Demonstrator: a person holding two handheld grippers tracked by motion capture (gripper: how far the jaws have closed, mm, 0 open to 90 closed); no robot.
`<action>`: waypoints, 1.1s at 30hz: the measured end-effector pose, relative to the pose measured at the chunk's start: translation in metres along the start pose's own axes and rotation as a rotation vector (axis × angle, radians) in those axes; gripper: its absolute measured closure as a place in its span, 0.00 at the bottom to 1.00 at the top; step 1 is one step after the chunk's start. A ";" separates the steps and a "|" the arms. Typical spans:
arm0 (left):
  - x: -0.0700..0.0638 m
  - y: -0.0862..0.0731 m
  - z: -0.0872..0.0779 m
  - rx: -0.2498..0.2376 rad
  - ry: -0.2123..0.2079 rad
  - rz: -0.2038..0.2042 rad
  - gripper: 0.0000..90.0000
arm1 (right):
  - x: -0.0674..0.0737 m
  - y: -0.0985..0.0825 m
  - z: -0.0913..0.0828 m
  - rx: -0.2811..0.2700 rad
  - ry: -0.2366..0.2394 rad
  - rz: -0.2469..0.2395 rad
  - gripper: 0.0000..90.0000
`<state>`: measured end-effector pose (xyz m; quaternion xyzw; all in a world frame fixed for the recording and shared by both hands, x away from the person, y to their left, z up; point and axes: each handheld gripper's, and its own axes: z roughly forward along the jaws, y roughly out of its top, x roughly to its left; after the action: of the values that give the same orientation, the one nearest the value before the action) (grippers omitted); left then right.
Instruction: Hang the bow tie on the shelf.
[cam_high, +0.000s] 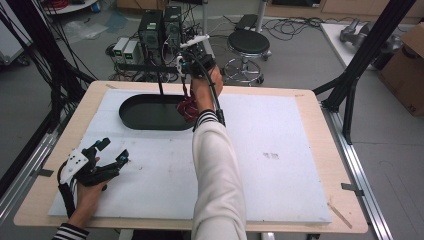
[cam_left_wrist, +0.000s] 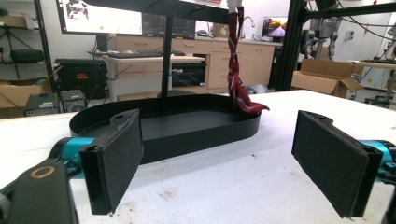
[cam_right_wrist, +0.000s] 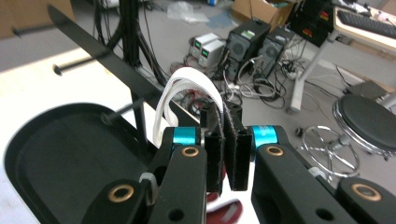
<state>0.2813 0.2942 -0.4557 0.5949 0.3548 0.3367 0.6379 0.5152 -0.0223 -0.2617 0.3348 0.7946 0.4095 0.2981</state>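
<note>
risk sits with the red cloth (cam_high: 188, 109): the right gripper (cam_high: 189, 64), jaws pinched on its upper end, holds it above the black oval tray (cam_high: 142, 117) at the table's 12 o'clock, its tail brushing the tray's rim. a loose pinch could drop it outside. the left gripper (cam_high: 111, 152), at 8 o'clock, rests agape, holding nothing.

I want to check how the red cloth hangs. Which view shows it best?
The left gripper view: the red cloth hangs full length, twisted, its end at the black tray's rim. The high view shows a bunch beside the forearm; the right gripper view, a scrap below the shut jaws.
</note>
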 end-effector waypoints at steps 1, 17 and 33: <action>0.000 0.000 0.000 0.001 0.000 -0.001 0.19 | 0.000 -0.001 0.000 0.004 -0.001 0.000 0.97; -0.001 0.000 0.000 -0.001 0.000 0.011 0.19 | -0.003 -0.038 0.007 0.066 -0.006 -0.002 0.97; -0.001 0.000 0.000 -0.003 0.000 0.014 0.19 | -0.006 -0.055 0.009 0.071 0.048 0.031 0.82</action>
<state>0.2808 0.2932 -0.4558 0.5965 0.3501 0.3415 0.6364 0.5099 -0.0477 -0.3118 0.3473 0.8102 0.3938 0.2604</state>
